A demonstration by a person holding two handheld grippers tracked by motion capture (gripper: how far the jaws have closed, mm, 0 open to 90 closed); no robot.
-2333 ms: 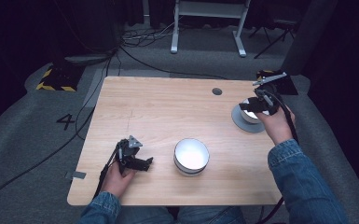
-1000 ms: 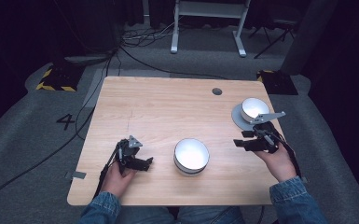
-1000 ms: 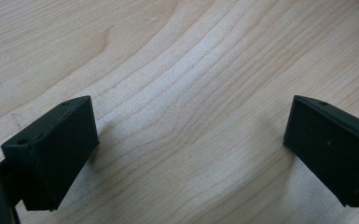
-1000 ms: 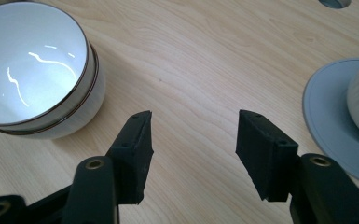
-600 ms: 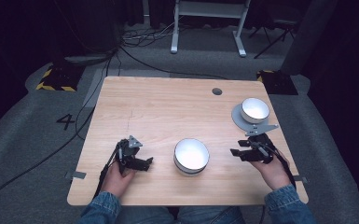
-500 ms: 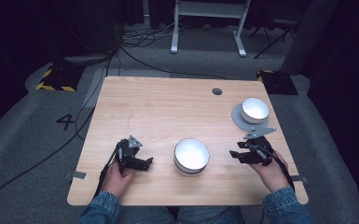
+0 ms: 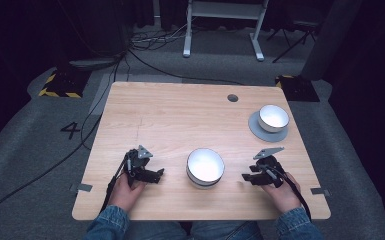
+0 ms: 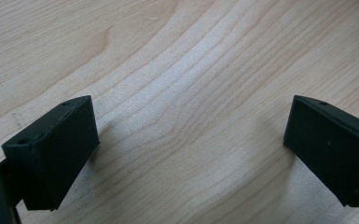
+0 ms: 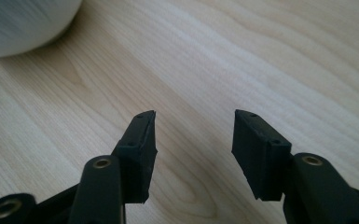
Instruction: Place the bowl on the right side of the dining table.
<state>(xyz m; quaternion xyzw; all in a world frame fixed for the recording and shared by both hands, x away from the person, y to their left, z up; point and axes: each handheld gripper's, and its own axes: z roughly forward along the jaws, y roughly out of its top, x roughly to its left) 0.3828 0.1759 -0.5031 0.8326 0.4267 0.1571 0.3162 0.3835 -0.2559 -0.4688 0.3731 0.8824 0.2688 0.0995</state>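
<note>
The tabletop (image 7: pixel 180 115) is mostly bare wood. A white bowl (image 7: pixel 205 166) sits near my edge, between my two claws. A smaller bowl (image 7: pixel 273 117) already rests on a grey saucer (image 7: pixel 256 128) at the far right, so that part looks done, I think. My left claw (image 7: pixel 152 175) is spread wide over wood; my right claw (image 7: pixel 246 177) is spread too, empty, just beside the near bowl, which remains to be handled.

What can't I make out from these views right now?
- Near bowl, right gripper view: cut off by the top-left edge; a curved wall shows.
- Far bowl, high view: too small to tell if anything is inside.
- Plate under it: middle hidden by the bowl.
</note>
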